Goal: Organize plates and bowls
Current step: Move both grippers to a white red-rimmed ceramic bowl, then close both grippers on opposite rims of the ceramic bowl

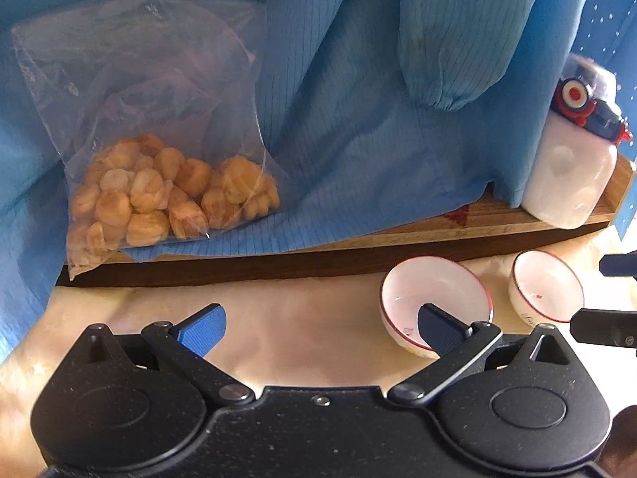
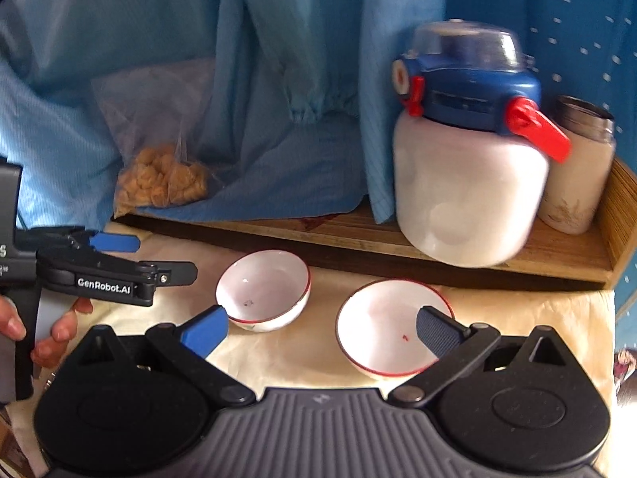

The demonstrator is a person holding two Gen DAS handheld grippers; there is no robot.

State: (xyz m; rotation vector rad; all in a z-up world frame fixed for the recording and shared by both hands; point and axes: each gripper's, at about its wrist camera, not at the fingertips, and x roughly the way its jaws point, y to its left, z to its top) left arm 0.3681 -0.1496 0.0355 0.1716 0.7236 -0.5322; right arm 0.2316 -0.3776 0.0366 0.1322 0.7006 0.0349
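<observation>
Right now we hold both grippers low over a cream tablecloth (image 2: 286, 354), each with its blue-padded fingers spread wide and nothing between them. From the right wrist camera, our right gripper (image 2: 322, 332) has its right finger over the inside of the nearer red-rimmed white bowl (image 2: 378, 330), which sits at about 1 o'clock from the tool; whether the pad touches the bowl we cannot tell. A second red-rimmed bowl (image 2: 264, 288) stands just beside it at roughly 11 o'clock, apart from the first. Our left gripper (image 2: 119, 255) reaches in from 9 o'clock, marked GenRobot.AI. Through the left wrist camera, the left gripper (image 1: 320, 328) has its right finger overlapping that second bowl (image 1: 434, 298), while the other bowl (image 1: 547, 290) lies at 3 o'clock. Behind the bowls, at 12 o'clock, runs a wooden tray (image 2: 517, 255) carrying a white jug with a blue lid (image 2: 469, 183) and a cream flask (image 2: 577, 183). A blue garment (image 1: 338, 119) drapes over the tray, with a clear bag of golden pastries (image 1: 159, 195) resting on it
</observation>
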